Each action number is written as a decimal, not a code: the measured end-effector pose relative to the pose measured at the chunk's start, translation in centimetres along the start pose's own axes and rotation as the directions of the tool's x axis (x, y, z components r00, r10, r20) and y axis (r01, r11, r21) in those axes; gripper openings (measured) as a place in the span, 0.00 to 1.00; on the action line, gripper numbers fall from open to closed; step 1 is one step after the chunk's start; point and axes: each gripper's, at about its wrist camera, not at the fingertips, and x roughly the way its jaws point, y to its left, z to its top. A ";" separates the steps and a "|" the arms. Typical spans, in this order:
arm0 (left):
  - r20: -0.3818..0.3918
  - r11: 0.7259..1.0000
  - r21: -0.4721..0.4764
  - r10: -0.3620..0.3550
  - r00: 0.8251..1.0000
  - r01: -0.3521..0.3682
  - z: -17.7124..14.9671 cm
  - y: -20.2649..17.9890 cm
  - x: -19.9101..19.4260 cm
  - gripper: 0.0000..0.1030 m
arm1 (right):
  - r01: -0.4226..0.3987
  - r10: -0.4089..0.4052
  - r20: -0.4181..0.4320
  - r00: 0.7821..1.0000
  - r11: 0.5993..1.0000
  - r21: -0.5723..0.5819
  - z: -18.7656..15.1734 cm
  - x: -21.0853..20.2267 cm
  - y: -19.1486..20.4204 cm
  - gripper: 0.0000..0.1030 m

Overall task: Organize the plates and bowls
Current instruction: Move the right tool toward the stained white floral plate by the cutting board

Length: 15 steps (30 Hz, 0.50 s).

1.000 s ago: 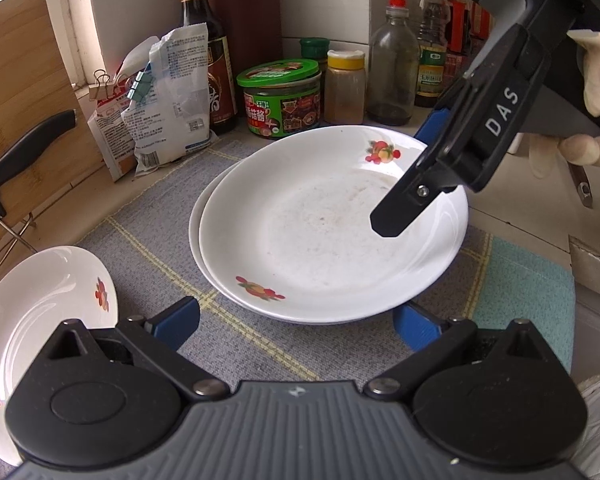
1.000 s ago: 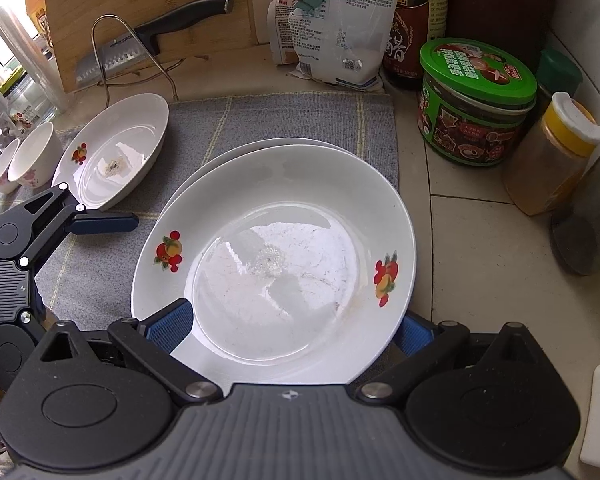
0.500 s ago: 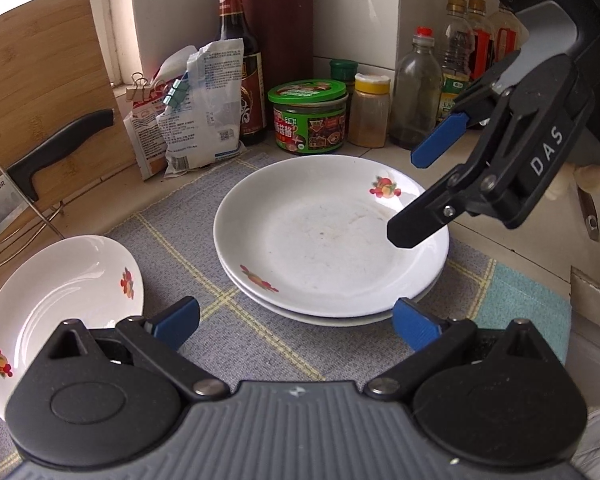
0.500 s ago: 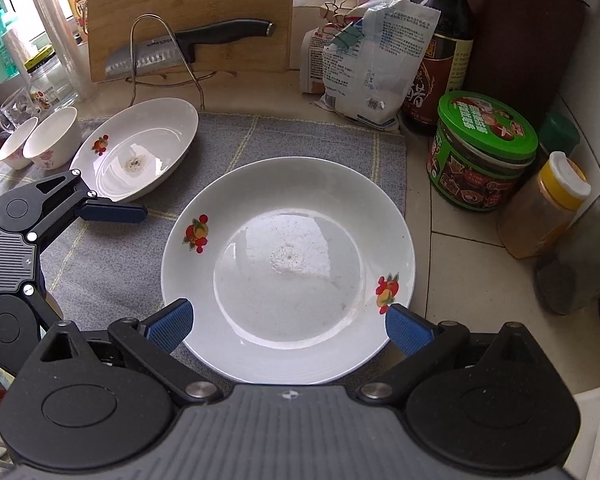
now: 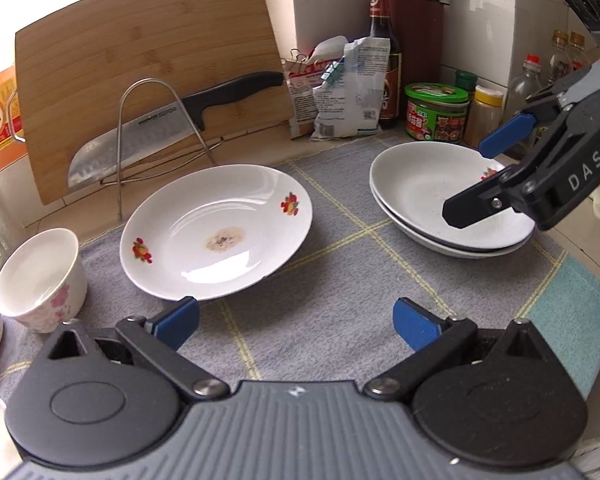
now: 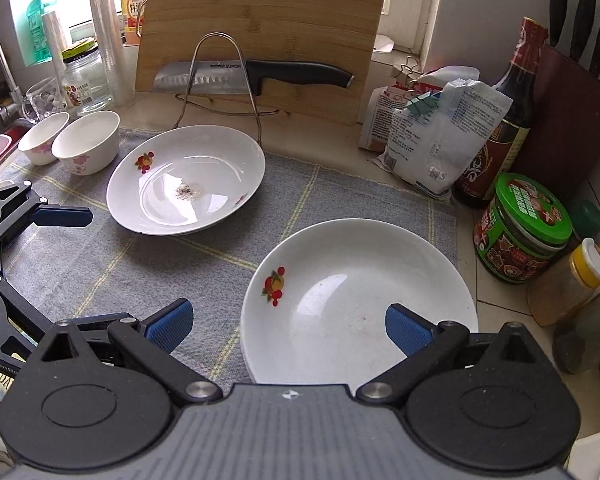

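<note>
Two white fruit-print plates sit stacked [image 5: 432, 196] [image 6: 360, 300] at the right end of the grey mat [image 5: 320, 288]. A third plate [image 5: 216, 232] [image 6: 188, 184] with a brown stain lies alone at mid-mat. Two small floral bowls [image 6: 86, 142] [image 6: 44, 138] stand at the mat's left end, one of them [image 5: 40, 276] near my left fingers. My left gripper [image 5: 296, 322] is open and empty, hovering just in front of the single plate. My right gripper [image 6: 288, 326] [image 5: 480, 172] is open and empty above the stack's near rim. My left gripper's blue pad [image 6: 62, 216] shows left of the single plate.
Behind the mat, a cutting board [image 6: 260, 32] leans against the wall with a knife [image 6: 256, 74] on a wire rack. Bags [image 6: 432, 128], a sauce bottle [image 6: 504, 120], a green-lidded jar [image 6: 520, 228] and a spice jar [image 6: 572, 284] crowd the right. A glass jar [image 6: 84, 80] stands far left.
The top plate went from offset to squarely on the lower one. Both grippers then drew back from the stack; the left view swung left to face the single plate and bowl.
</note>
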 end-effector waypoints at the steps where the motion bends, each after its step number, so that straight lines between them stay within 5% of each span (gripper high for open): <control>1: 0.001 1.000 -0.009 0.001 1.000 -0.001 -0.4 0.5 -0.3 0.99 | -0.002 0.002 0.002 1.000 1.000 -0.001 0.2 0.0 0.7 1.00; 15: 0.004 1.000 0.027 -0.010 1.000 0.010 -3.6 3.5 -1.3 0.99 | 0.080 -0.081 0.019 0.997 0.996 0.041 0.7 -0.4 7.6 1.00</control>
